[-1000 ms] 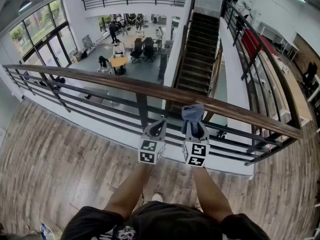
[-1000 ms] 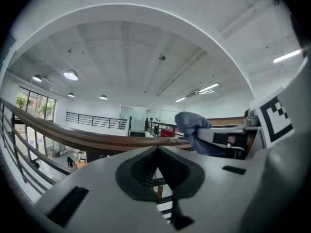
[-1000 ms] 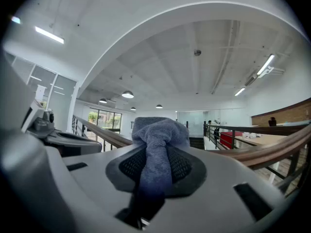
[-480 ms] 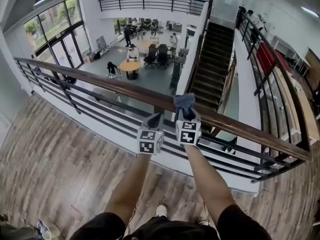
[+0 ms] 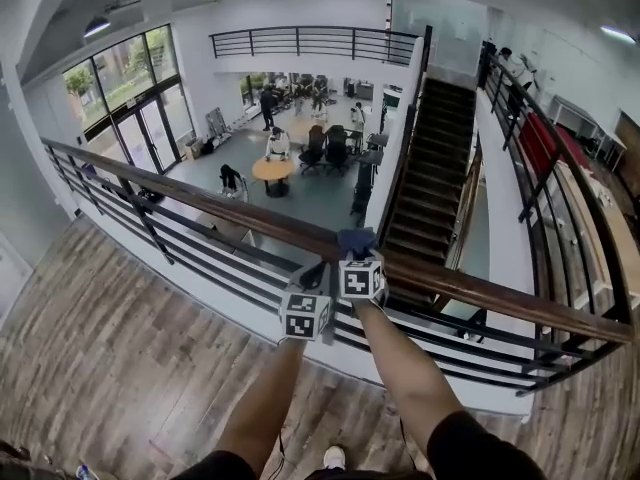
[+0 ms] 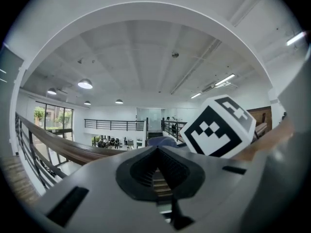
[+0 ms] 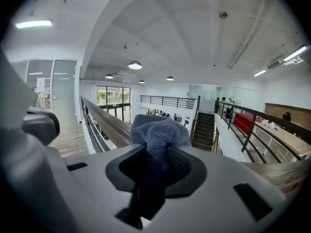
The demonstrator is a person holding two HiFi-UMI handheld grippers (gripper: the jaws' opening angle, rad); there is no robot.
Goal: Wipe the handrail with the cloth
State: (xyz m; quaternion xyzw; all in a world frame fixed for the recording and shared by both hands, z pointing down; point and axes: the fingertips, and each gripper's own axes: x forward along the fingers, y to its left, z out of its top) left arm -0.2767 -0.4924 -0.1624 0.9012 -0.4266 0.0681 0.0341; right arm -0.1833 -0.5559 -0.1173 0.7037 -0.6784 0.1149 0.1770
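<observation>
The brown wooden handrail point(image 5: 200, 204) runs from far left to near right across the head view. My right gripper point(image 5: 357, 252) is shut on a bunched blue-grey cloth point(image 5: 356, 238), which rests on top of the rail. In the right gripper view the cloth point(image 7: 158, 130) fills the jaws of my right gripper point(image 7: 158, 149), and the handrail point(image 7: 108, 123) stretches away to the left. My left gripper point(image 5: 315, 271) is just left of it, below the rail's near side. In its own view the left gripper point(image 6: 156, 149) is shut with nothing in it, and the cloth point(image 6: 162, 141) shows beyond.
Dark metal bars and a post point(image 5: 148, 230) hang under the rail. Beyond the rail is an open drop to a lower floor with tables and people point(image 5: 272, 153), and a staircase point(image 5: 432, 168). Wooden flooring point(image 5: 110, 348) lies on my side.
My right gripper has slid the cloth to the left along the handrail. The left gripper has kept beside it. The head view has tilted up.
</observation>
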